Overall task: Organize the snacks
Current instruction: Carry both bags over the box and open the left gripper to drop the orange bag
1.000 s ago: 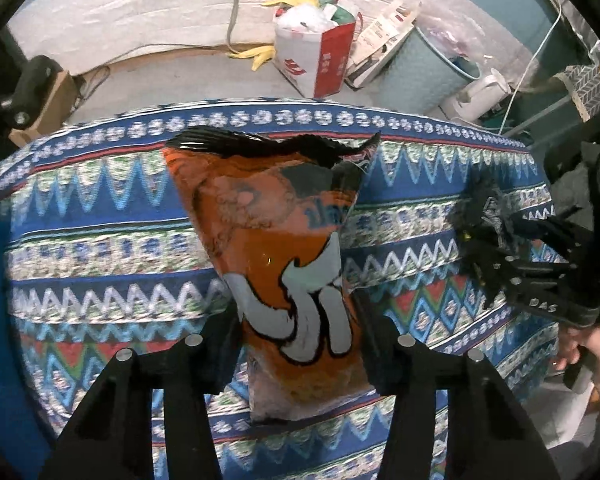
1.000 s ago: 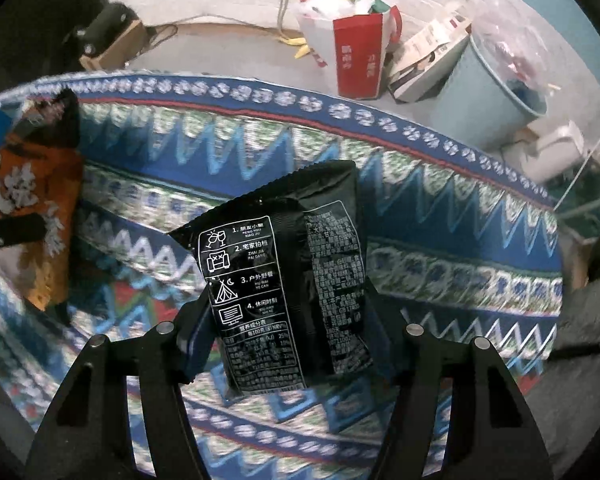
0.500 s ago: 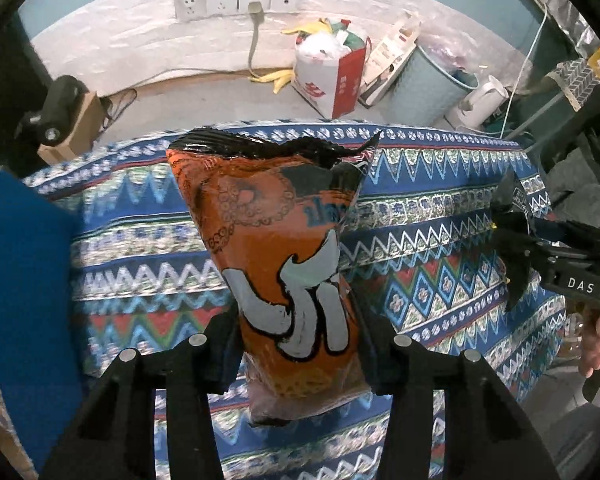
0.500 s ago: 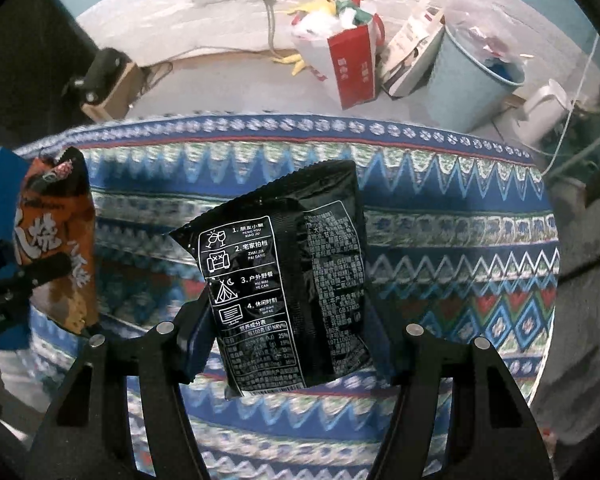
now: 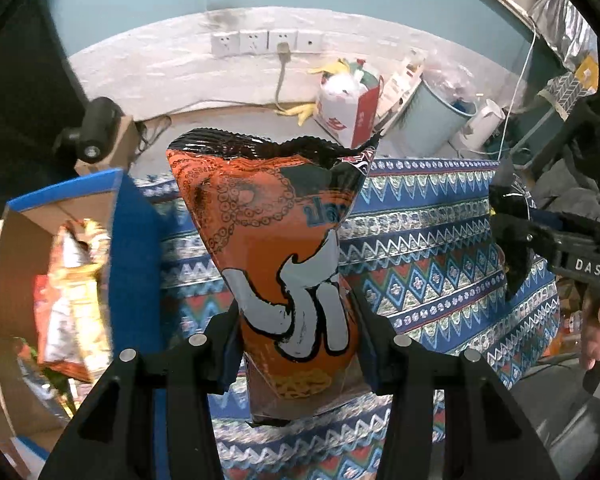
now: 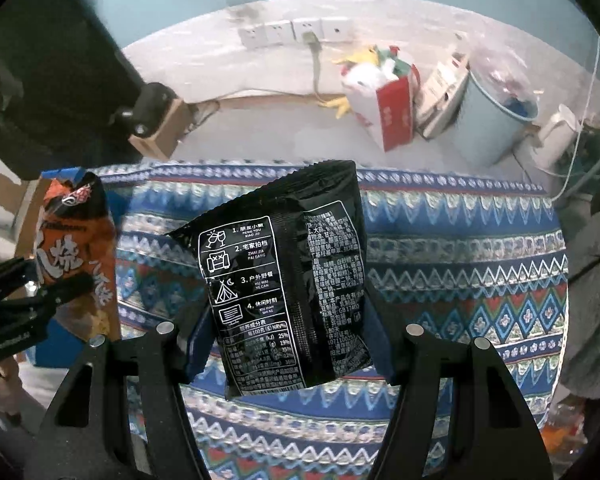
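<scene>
Grippers two, left gripper [image 5: 296, 344] clamping one orange snack bag [image 5: 276, 248], right gripper [image 6: 288, 344] one black packet [image 6: 288, 284].

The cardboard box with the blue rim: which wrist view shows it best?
The left wrist view. There the cardboard box shows its open inside with snack packets. In the right wrist view only a strip of it shows behind the orange bag.

L gripper [image 5: 298, 344] is clamping an orange snack bag [image 5: 276, 248] upright between both fingers. R gripper [image 6: 288, 344] is pinching a black snack packet [image 6: 288, 284] likewise. R hand [image 5: 598, 332] is showing at 3 o'clock in L view, gripping its handle.
</scene>
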`<state>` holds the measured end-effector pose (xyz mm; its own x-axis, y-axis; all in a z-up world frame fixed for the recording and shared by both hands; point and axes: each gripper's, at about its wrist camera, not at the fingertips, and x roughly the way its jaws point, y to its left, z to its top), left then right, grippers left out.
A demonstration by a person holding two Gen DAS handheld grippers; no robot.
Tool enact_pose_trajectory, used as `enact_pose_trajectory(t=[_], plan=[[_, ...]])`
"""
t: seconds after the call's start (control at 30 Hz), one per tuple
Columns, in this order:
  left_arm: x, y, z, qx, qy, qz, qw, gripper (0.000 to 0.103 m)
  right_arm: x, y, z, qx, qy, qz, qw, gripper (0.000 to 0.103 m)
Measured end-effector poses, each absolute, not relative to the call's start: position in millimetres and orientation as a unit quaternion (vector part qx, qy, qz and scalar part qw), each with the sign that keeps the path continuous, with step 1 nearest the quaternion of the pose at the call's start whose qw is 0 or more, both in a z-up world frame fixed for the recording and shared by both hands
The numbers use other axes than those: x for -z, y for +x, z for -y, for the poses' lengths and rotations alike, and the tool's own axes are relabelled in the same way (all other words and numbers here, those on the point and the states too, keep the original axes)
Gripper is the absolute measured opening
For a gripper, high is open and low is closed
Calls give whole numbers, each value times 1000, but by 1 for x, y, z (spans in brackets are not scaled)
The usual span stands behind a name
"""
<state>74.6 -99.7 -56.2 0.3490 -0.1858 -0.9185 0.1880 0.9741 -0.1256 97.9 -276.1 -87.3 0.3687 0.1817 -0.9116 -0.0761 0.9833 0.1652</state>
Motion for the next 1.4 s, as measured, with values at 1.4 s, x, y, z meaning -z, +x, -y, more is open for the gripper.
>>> enact_pose_trajectory(t=[1.4], plan=[[32, 92, -140, 4, -22, -557, 830, 49, 61, 124, 16, -238, -44, -530, 813, 65]])
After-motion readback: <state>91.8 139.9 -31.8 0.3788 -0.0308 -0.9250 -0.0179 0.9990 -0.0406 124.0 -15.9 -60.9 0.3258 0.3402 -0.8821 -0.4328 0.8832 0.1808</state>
